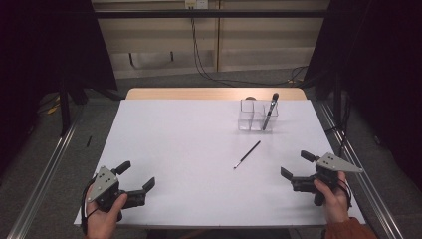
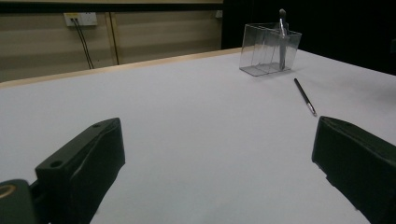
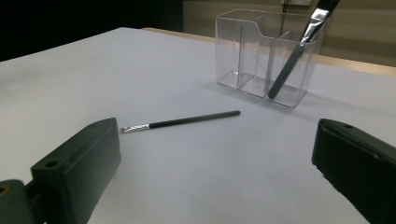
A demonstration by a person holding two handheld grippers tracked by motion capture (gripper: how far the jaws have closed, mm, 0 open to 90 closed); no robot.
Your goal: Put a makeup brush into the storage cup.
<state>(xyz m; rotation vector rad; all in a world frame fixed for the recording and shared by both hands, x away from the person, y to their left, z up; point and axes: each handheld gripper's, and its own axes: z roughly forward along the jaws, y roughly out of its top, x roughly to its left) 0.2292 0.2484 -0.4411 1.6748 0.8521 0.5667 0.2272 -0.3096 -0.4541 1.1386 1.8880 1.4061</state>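
My bench (image 1: pixel 189 149) is a flat, matte white sheet with a strip of pale wood showing along its far edge, and behind it a beige panelled wall (image 1: pixel 164 40) with black cables (image 1: pixel 196 55) hanging from a socket, dark curtains on both sides and grey carpet on the floor.

My left tongs (image 1: pixel 139 179) sit at the near left corner, black blocky jaws spread wide apart with nothing between them, a grey three-cornered plate on top. My right tongs (image 1: pixel 293 166) sit at the near right edge, jaws likewise spread apart and empty, pointing in toward the middle of the bench.

The thin brush (image 1: pixel 247 154) lies flat on the white surface, right of centre, between the right tongs and the clear holder (image 1: pixel 251 117) and apart from both. It is a slim straight stick with a dark handle, a short silvery metal collar and a small pale tip; the tip end points toward my near side, the handle end toward the holder. In the right gripper view the brush (image 3: pixel 182 122) lies crosswise just beyond my jaws.

The holder is a glossy see-through plastic box with thin dividers making compartments, standing near the far right of the bench. A larger brush (image 1: pixel 270 110) with a dark handle leans in its rightmost compartment, bristles up above the rim.
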